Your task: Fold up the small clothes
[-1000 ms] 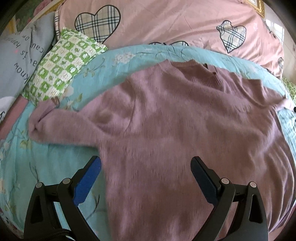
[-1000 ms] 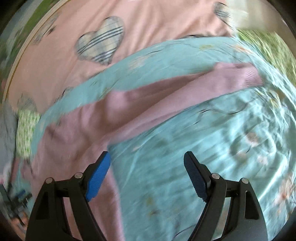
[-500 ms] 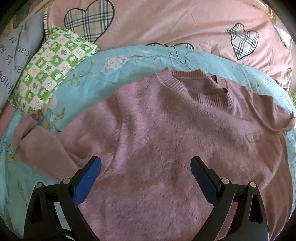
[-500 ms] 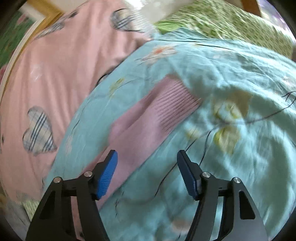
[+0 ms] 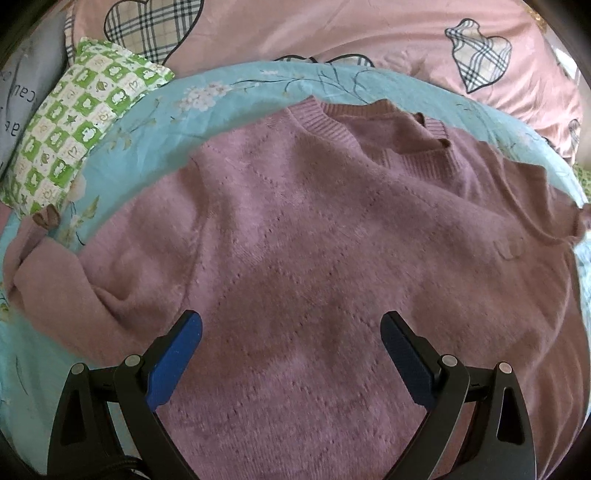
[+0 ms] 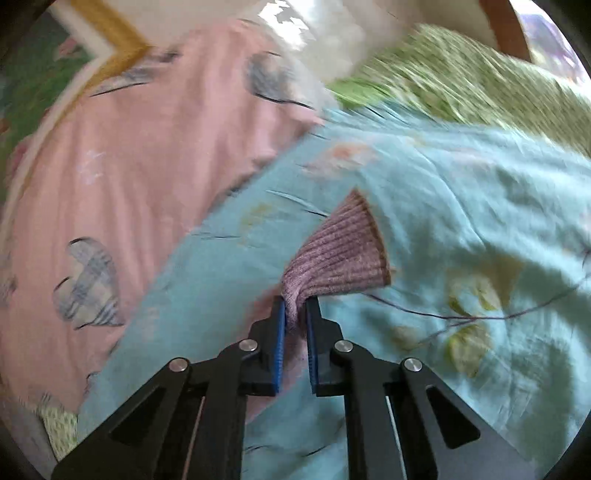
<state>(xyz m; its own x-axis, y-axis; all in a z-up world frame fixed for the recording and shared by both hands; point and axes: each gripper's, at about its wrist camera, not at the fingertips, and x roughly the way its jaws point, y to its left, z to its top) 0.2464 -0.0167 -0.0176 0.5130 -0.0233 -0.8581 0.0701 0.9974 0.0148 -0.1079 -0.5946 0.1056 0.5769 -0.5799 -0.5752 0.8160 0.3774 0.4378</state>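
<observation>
A mauve knitted sweater (image 5: 314, 229) lies spread front-up on a light blue floral sheet (image 5: 229, 92), neckline away from me. Its left sleeve (image 5: 48, 280) lies bunched at the left edge. My left gripper (image 5: 291, 332) is open and empty, hovering over the sweater's lower body. In the right wrist view my right gripper (image 6: 295, 314) is shut on the sleeve just behind its ribbed cuff (image 6: 340, 254), which fans out beyond the blue pads (image 6: 280, 332) over the sheet (image 6: 461, 206).
A green-and-white checked pillow (image 5: 74, 129) lies at the far left beside a grey printed pillow (image 5: 22, 96). A pink quilt with plaid hearts (image 5: 332, 33) lies behind the sweater. A green patterned cover (image 6: 461, 81) lies beyond the sheet on the right.
My right gripper moved along the right sleeve to its cuff end and closed on it. My left gripper shifted forward over the sweater's body and stayed open.
</observation>
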